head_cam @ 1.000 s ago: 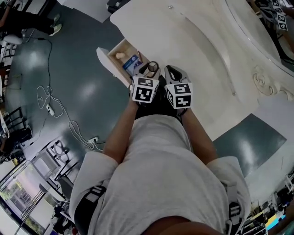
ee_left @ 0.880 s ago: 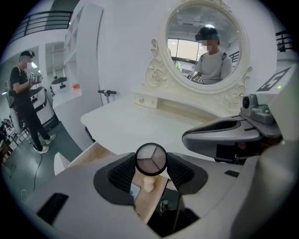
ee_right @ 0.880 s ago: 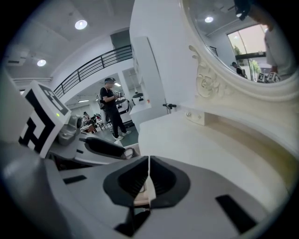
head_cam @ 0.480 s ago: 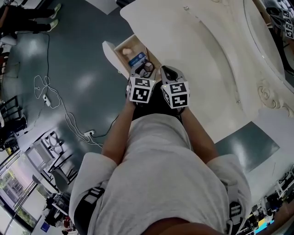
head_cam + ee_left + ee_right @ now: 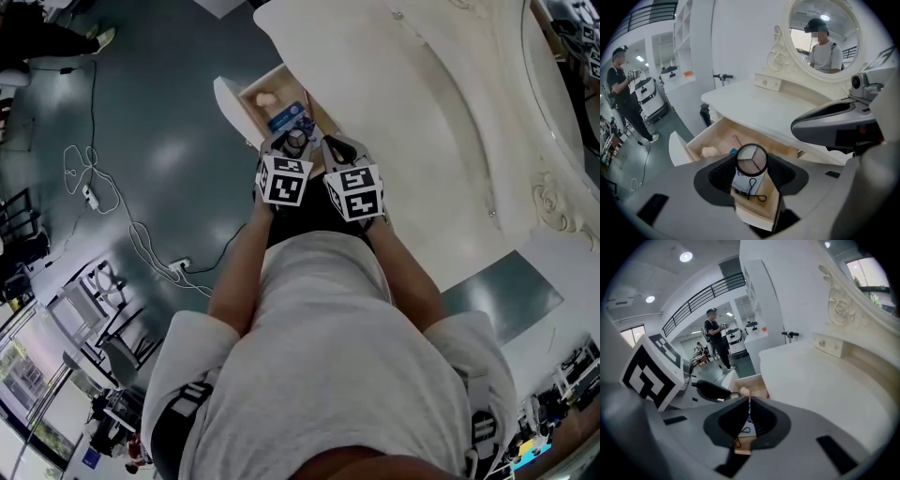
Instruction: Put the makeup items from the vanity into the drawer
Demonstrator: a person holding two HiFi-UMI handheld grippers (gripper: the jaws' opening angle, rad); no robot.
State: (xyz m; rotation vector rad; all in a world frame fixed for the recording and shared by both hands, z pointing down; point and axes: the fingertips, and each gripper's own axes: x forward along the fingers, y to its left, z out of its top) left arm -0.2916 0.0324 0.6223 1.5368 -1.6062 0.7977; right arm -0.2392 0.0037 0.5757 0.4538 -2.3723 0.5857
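Left hand-held gripper [image 5: 752, 162] and right hand-held gripper [image 5: 748, 404] have both slid toward 12 o'clock since a sec ago; in head view their jaw tips now overlap the near end of the open drawer [image 5: 715, 133], which juts from the left edge of the white vanity table [image 5: 422, 122].

Already in the drawer: beige sponge [image 5: 710, 151] at the far left, thin pink stick [image 5: 736, 140] at approx 1 o'clock of it, blue-and-white pack [image 5: 740, 180] and a black looped tie [image 5: 757, 196] nearer the front. Oval mirror [image 5: 822, 37] stands at the table's back. Cable [image 5: 112, 216] trails on the floor at 9 o'clock.

Left jaws grasp a round three-shade compact [image 5: 751, 157], face-on, directly above the pack. Right jaws are clenched on a thin stick-like item [image 5: 749, 412], edge-on; can't tell what kind.
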